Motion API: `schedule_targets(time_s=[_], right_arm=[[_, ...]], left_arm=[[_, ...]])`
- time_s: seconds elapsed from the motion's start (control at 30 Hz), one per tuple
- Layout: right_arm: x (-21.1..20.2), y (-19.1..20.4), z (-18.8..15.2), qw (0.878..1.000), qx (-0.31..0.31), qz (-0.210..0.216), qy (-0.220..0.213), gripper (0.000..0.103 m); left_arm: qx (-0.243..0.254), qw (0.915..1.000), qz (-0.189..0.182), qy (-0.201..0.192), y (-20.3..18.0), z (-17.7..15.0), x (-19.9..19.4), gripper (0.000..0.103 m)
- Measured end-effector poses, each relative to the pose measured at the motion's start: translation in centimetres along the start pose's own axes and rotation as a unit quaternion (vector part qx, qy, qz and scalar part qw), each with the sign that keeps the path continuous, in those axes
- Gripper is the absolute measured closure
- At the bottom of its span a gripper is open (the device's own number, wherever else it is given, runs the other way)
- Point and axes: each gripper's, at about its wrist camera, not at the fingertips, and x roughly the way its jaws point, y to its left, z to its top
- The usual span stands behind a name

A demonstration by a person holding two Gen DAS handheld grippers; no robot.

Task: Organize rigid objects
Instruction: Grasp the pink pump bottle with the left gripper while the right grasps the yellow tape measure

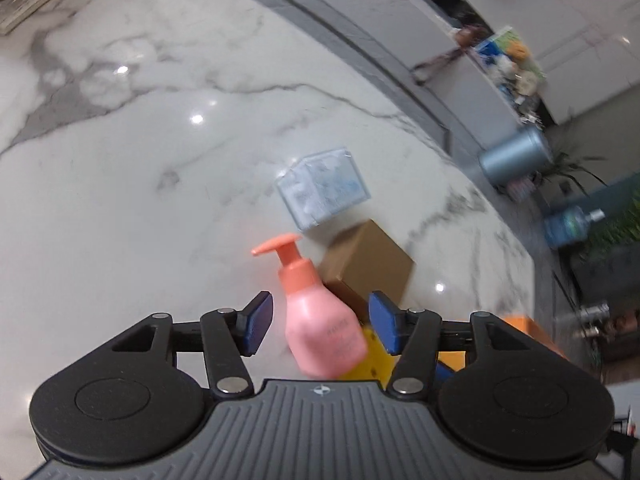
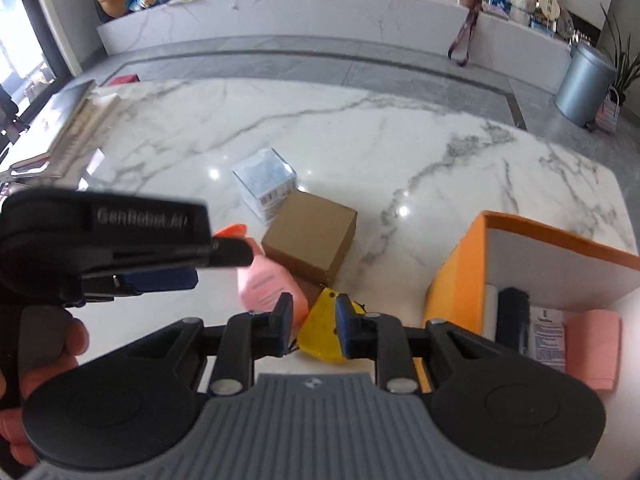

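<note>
A pink pump bottle [image 1: 324, 328] with an orange pump top stands on the marble table [image 1: 140, 200], between the blue pads of my left gripper [image 1: 322, 320]. The jaws stand wide and neither pad touches the bottle. Behind it sit a brown cardboard box [image 1: 372, 264] and a clear plastic box [image 1: 324, 188]. A yellow object [image 2: 322, 320] lies on the table beside the bottle [image 2: 264, 284]. My right gripper [image 2: 316, 322] hovers over it with a narrow gap and nothing pressed between its pads. The left gripper [image 2: 208, 266] shows side-on at left.
An orange box [image 2: 452, 288] with white inner walls stands at the right, holding a black item, a leaflet and a pink item. A stack of flat things [image 2: 80, 128] lies at the table's left end. A person's hand [image 2: 52, 344] holds the left gripper. A grey bin [image 2: 584, 84] stands on the floor beyond.
</note>
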Motion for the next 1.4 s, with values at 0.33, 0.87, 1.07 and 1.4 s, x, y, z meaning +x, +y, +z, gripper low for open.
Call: schedule_targets(time_s=[0.33, 0.87, 1.07, 1.4], right_arm=[[5.0, 0.6, 0.7, 0.999, -0.027, -0.017, 0.021, 0.083], [5.6, -0.3, 0.8, 0.999, 0.005, -0.003, 0.050, 0.054], [7.0, 0.4, 0.2, 0.996, 0.024, -0.050, 0.072, 0.051], [6.2, 0.7, -2.4, 0.995, 0.080, -0.035, 0.039, 0.051]], left_arm=[[-0.021, 0.9993, 0.000, 0.030, 0.3, 0.4, 2.8, 0.038], [0.146, 0.9850, 0.073, 0.056, -1.8, -0.2, 1.9, 0.061], [0.197, 0.9723, 0.114, 0.055, -1.5, -0.7, 0.7, 0.061], [0.185, 0.9755, 0.102, 0.060, 2.7, -2.5, -2.5, 0.062]])
